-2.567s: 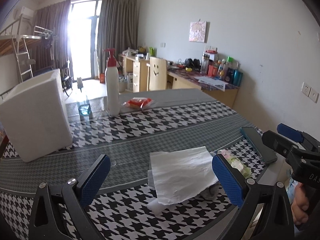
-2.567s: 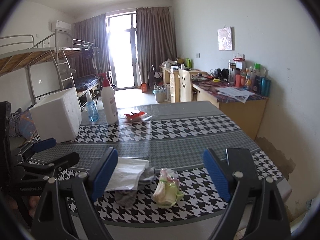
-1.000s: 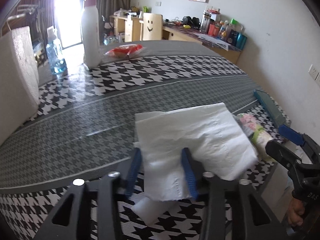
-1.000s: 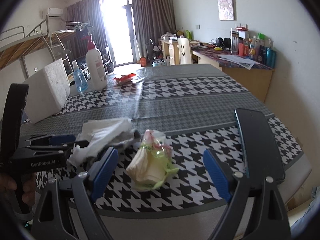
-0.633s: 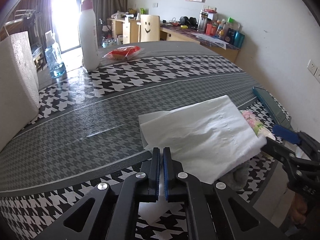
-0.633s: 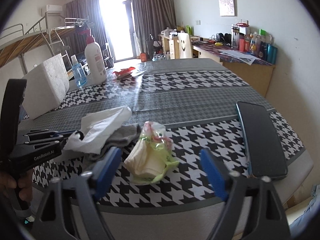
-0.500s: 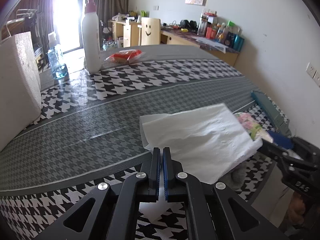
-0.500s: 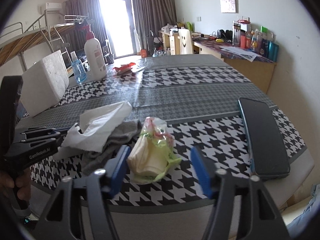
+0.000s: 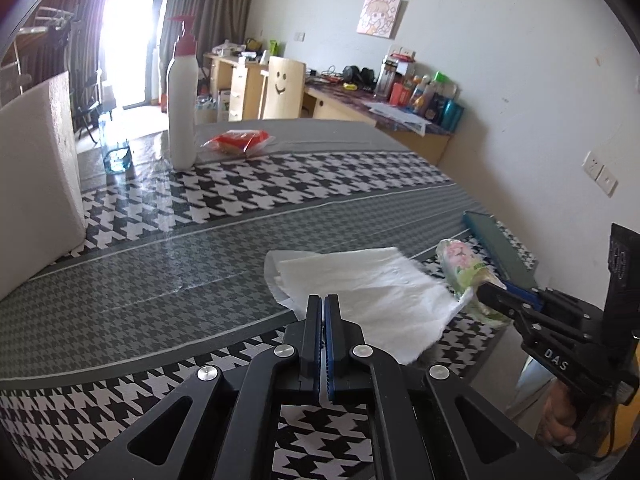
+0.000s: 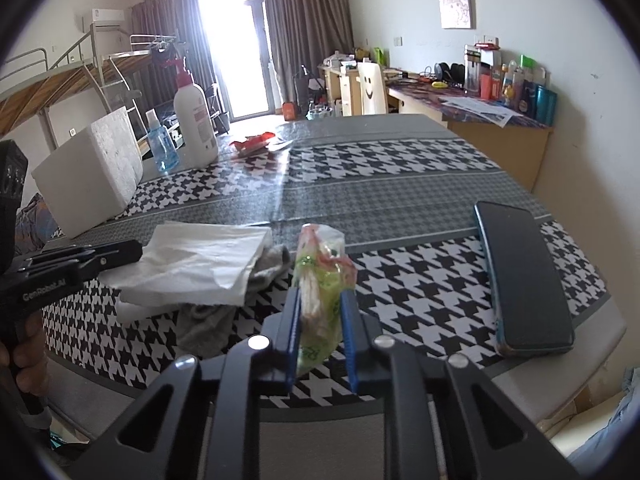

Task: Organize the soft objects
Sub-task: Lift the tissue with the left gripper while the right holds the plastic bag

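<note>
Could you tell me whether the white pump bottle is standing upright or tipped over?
Upright: the white pump bottle stands on its base, red pump on top.

This is looking like a lived-in bedroom or dorm room: a metal bunk bed [image 10: 76, 76] with a ladder is standing along the left wall, grey curtains [image 10: 304, 28] are hanging beside a bright balcony door, an air conditioner [image 10: 107, 16] is sitting high on the wall, and a wooden desk [image 10: 472, 120] crowded with bottles is running along the right wall under a small picture [image 10: 456, 5]
</note>
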Motion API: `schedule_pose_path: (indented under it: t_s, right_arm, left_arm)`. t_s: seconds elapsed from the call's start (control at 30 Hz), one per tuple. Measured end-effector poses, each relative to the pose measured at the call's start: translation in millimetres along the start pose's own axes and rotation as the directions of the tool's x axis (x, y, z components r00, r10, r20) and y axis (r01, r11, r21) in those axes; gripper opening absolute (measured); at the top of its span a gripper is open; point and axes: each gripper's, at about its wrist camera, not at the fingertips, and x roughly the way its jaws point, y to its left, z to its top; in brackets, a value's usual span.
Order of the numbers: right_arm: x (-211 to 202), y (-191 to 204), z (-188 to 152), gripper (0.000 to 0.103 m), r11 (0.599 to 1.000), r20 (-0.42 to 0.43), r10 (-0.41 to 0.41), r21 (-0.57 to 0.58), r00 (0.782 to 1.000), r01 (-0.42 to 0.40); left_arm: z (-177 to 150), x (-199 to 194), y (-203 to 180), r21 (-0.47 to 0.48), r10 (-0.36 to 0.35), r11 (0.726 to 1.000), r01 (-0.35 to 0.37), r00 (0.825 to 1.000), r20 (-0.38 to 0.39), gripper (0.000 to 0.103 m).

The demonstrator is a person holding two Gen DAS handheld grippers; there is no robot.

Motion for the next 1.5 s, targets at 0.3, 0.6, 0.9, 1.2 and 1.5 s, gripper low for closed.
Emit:
schedule_pose_path:
  t_s: [0.3,0.6,0.9,1.2,1.5]
  right_arm:
    - [-8,2,2,0.019,1.0,0.021,-0.022,0.002,1.0,0.022]
    - [-21,5,1,0.019,1.0,0.047,-0.022,0.002,0.999,0.022]
    - [-21,9,0,0.02,1.0,0.044,-0.012,-0.004,0.999,0.012]
    - [-12,10,2,0.02,1.0,0.031,0.002,-0.011,1.0,-0.002]
    - [-3,3,3,0.02,1.0,0.023,0.006,-0.001,1.0,-0.006]
  left_arm:
    - [0,-17,0,0.007,-0.014,1.0,0.013,0.999,0.037,0.001]
    - [2,-33,2,0.008,-0.011,1.0,0.01,0.996,0.083,0.001]
    - [-9,-16,12,0.033,0.092,0.995,-0.092,0.996,0.007,0.012]
    - [-1,-4,9,0.169,0.041,0.985,-0.035,0.999,-0.03,0.075]
    - [10,27,4,0.247,-0.045,0.966,0.08,0.989,-0.143,0.075]
